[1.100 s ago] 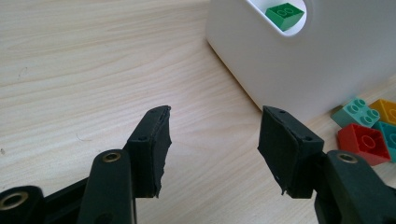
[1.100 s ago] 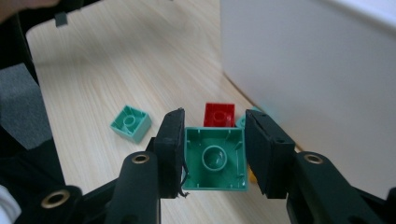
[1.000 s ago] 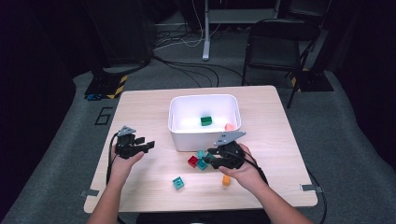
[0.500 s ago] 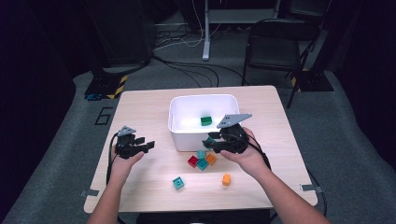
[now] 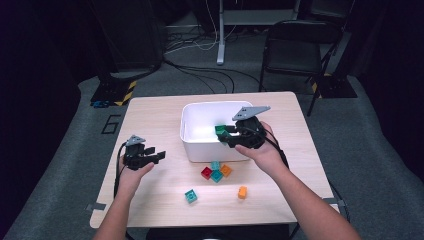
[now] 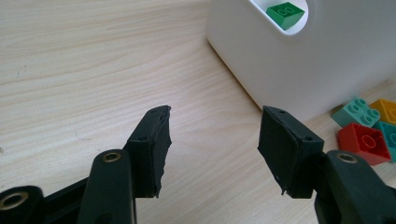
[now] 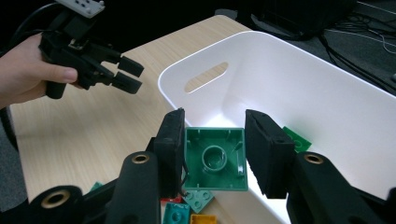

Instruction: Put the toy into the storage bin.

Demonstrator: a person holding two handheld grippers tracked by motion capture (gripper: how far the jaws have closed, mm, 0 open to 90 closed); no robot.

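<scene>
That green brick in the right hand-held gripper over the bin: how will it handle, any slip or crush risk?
The green brick looks like hard moulded plastic with a hollow underside, so probably stiff and light. The right hand-held gripper presses its flat side walls, so a slip seems unlikely, though smooth plastic could twist. Dropped into the white bin, its boxy shape should settle flat rather than roll.

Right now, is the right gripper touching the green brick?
Touching. In the right gripper view, both jaws of the right gripper press on the sides of the green brick, held above the white bin's rim.
</scene>
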